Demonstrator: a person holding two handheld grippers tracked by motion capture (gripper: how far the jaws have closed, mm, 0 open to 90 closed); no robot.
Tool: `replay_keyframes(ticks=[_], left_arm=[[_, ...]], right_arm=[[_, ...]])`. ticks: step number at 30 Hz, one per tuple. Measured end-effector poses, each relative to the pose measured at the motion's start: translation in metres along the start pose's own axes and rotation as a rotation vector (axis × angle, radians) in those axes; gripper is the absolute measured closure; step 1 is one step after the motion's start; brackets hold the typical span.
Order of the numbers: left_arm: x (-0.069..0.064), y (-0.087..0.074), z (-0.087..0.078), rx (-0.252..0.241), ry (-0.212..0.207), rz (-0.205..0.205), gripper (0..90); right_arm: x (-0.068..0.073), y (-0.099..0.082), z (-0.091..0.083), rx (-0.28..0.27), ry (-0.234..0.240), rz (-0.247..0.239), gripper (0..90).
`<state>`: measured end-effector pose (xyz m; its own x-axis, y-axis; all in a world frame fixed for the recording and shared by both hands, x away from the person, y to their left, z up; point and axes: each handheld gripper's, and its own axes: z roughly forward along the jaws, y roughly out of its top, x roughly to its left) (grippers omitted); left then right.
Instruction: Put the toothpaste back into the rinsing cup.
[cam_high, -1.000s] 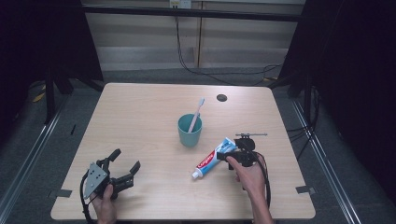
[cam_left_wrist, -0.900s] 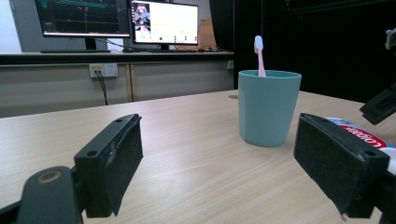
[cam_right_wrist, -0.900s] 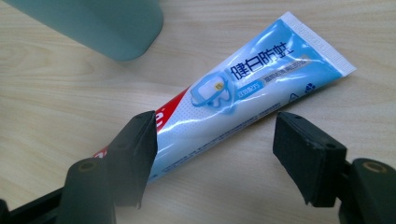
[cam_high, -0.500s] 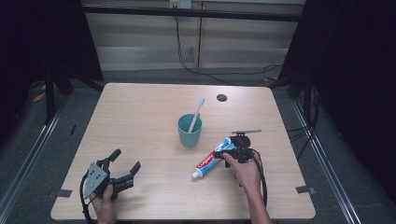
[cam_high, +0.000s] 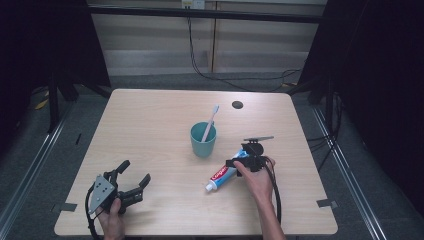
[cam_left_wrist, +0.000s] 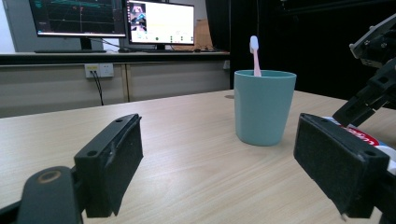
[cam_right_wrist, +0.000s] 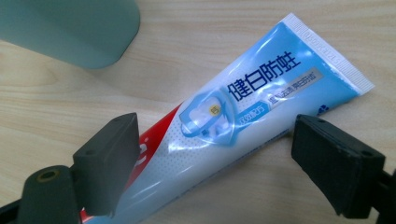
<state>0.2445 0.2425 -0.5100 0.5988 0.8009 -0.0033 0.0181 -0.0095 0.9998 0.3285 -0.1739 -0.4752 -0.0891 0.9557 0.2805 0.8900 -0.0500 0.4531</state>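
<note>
A blue, white and red toothpaste tube (cam_high: 222, 175) (cam_right_wrist: 233, 116) lies flat on the wooden table (cam_high: 150, 120), just right of a teal cup (cam_high: 203, 141) (cam_left_wrist: 264, 107) that holds a pink toothbrush (cam_high: 210, 122) (cam_left_wrist: 255, 56). My right gripper (cam_high: 239, 165) (cam_right_wrist: 217, 128) hovers over the tube's flat end. Its jaws have just been opening and now straddle the tube without pressing on it. At the table's front left, my left gripper (cam_high: 134, 172) (cam_left_wrist: 219, 135) rests open with nothing in it, pointing toward the cup.
A small black round hole (cam_high: 237, 104) sits in the tabletop at the back right. The right gripper's cable (cam_high: 276, 195) trails toward the front edge. Monitors (cam_left_wrist: 112, 18) stand on a bench beyond the table.
My right gripper has shifted a little to the left, lower over the toothpaste tube. The left gripper, the cup and the tube have stayed where they were.
</note>
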Motion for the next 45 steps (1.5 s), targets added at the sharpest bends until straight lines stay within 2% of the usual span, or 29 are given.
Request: replay_keyframes(ticks=[13, 21, 27, 30, 33, 39, 41, 45], left_arm=[[0.000, 0.000, 0.000, 0.000, -0.005, 0.001, 15.7], [0.000, 0.000, 0.000, 0.001, -0.008, 0.000, 15.7], [0.000, 0.000, 0.000, 0.000, -0.007, 0.002, 15.7], [0.000, 0.000, 0.000, 0.000, -0.007, 0.003, 15.7], [0.000, 0.000, 0.000, 0.002, -0.011, 0.003, 15.6], [0.001, 0.000, 0.000, 0.002, -0.009, 0.005, 15.7], [0.001, 0.000, 0.000, 0.001, -0.010, 0.004, 15.7], [0.001, 0.000, 0.000, 0.001, -0.012, 0.004, 15.7]], right_arm=[[0.004, 0.004, 0.007, -0.017, -0.039, -0.008, 13.2], [0.007, 0.004, 0.009, -0.012, -0.052, -0.070, 16.6], [0.012, 0.003, 0.012, 0.000, -0.060, -0.095, 16.8], [0.013, 0.002, 0.012, 0.031, -0.048, -0.108, 22.9], [0.014, -0.001, 0.011, 0.032, -0.054, -0.132, 32.3], [0.014, -0.001, 0.008, 0.055, -0.048, -0.161, 42.2], [0.014, -0.002, 0.007, 0.065, -0.042, -0.166, 48.7], [0.011, -0.004, 0.007, 0.049, -0.023, -0.188, 49.6]])
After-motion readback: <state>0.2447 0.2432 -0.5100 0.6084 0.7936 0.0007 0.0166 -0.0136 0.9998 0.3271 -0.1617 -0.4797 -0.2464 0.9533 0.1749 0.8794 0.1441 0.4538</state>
